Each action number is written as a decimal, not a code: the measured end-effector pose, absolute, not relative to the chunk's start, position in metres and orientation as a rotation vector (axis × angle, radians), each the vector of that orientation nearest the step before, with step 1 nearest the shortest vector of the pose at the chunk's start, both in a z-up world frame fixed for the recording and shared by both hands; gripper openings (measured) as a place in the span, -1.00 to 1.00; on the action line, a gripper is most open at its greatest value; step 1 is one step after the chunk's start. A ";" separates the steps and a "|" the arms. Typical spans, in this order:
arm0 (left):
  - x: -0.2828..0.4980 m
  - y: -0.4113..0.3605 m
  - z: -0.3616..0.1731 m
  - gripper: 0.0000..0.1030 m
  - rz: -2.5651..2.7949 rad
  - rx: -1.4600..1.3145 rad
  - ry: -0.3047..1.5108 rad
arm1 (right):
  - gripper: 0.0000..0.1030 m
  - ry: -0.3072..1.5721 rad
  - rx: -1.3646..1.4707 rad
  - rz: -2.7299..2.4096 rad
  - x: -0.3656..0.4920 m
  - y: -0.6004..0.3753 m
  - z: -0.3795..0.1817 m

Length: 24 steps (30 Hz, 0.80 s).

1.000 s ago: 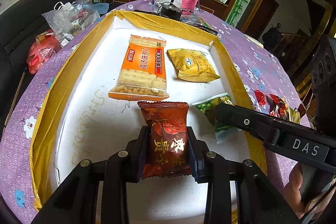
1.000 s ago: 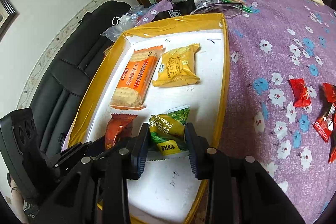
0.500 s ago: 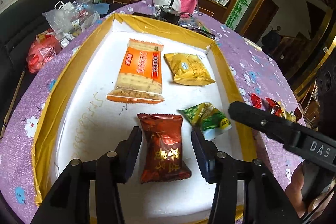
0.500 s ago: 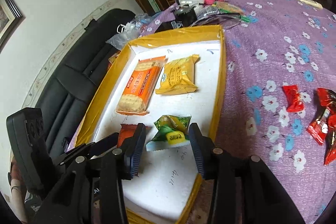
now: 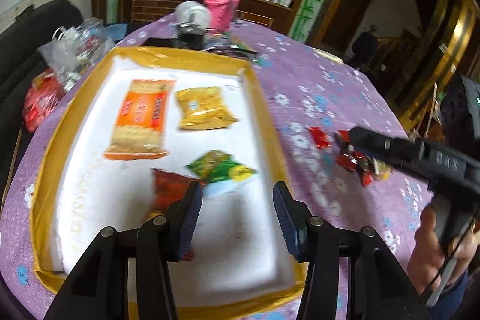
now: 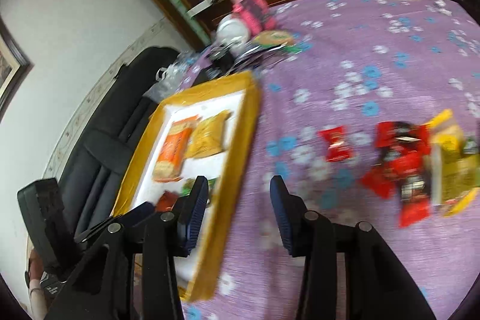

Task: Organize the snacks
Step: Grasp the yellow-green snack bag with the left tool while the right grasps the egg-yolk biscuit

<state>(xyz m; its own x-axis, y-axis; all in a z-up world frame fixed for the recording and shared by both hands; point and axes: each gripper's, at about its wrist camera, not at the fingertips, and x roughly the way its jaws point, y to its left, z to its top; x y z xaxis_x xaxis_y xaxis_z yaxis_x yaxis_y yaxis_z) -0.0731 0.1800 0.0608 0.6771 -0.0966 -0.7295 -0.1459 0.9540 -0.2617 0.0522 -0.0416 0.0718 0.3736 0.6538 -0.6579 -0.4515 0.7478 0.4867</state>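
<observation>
A yellow-rimmed tray [image 5: 264, 116] with a white floor holds an orange cracker pack [image 5: 139, 119], a yellow pack [image 5: 204, 108], a green peas pack [image 5: 223, 170] and a dark red pack [image 5: 168, 194], half hidden behind my left finger. My left gripper [image 5: 237, 191] hangs open over the tray's near right part, holding nothing. My right gripper [image 6: 240, 185] is open above the purple tablecloth, just right of the tray rim [image 6: 240, 128]. Ahead of it to the right lie a red candy [image 6: 336, 143], a heap of red candies [image 6: 399, 161] and a yellow-green pack [image 6: 453, 164].
At the table's far side stand a pink bottle [image 5: 223, 9] and a white round object [image 5: 192, 15]. Plastic bags [image 5: 75, 50] and a red bag [image 5: 40, 104] lie left of the tray. A black sofa [image 6: 99, 146] runs along the left. A hand [image 5: 435, 254] holds the right gripper.
Both grippers opened and let go: the dark red pack and the green peas pack now lie in the tray. Both drew back and up, and the right one swung right over the tablecloth.
</observation>
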 end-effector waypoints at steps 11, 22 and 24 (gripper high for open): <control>-0.015 0.061 0.072 0.04 -0.165 -0.193 0.866 | -0.19 0.820 0.446 0.415 0.115 -0.203 0.067; 0.037 0.034 0.034 0.04 -0.151 -0.220 0.872 | -0.24 1.083 0.360 0.627 0.130 -0.187 0.030; 0.036 0.039 0.038 0.04 -0.154 -0.236 0.846 | -0.24 1.078 0.463 0.805 0.127 -0.182 0.034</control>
<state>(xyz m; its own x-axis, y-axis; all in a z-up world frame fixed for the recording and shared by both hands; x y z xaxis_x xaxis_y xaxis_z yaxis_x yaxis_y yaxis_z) 0.0361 0.0395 0.0382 0.6538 -0.2283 -0.7214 0.0411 0.9627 -0.2673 0.1267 -0.1825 0.0337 0.2380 0.7697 -0.5924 -0.3489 0.6370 0.6874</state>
